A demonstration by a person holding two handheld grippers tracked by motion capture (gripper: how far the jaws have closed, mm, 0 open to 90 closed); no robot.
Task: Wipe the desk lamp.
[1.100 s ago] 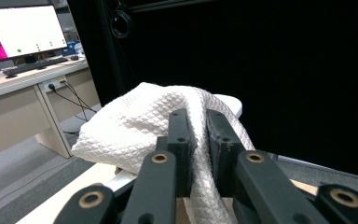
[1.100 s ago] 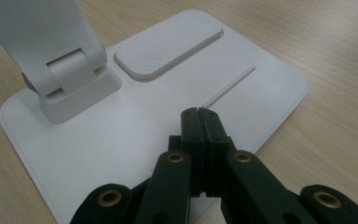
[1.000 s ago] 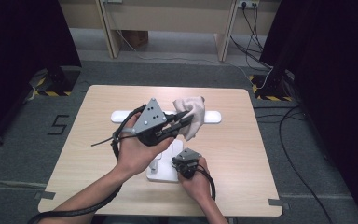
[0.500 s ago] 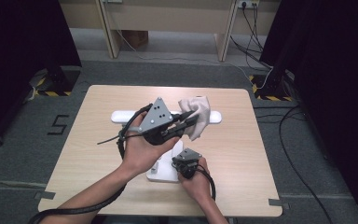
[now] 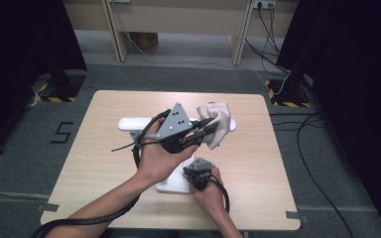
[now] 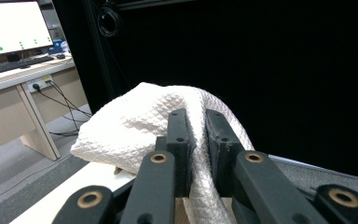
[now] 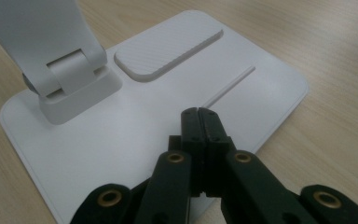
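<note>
Nearest the bottom edge of the high view, the right gripper (image 5: 198, 174) is sitting low and right of centre, its jaws pressed fully together with nothing between them; in the right gripper view those closed tips are resting on the flat white base (image 7: 135, 126) of a lamp-like stand, just short of a thin groove, with a ribbed raised pad (image 7: 168, 46) lying beyond in the upper middle and a hinged white arm (image 7: 46, 37) rising at the upper left. Just above it in the high view, near the centre of the frame, the left gripper (image 5: 209, 130) is being held up over the wooden table (image 5: 104, 148), pointing toward the right. Its jaws are standing narrow, pinching a fold of the white cloth (image 5: 217, 124), which is bunching around and past the tips toward the upper right. In the left gripper view the cloth (image 6: 135, 126) is draping over both black fingers (image 6: 179, 135), spilling to the left and down between them. Farther back, the stand's long white bar (image 5: 129, 124) is stretching across the table behind gripper and cloth.
</note>
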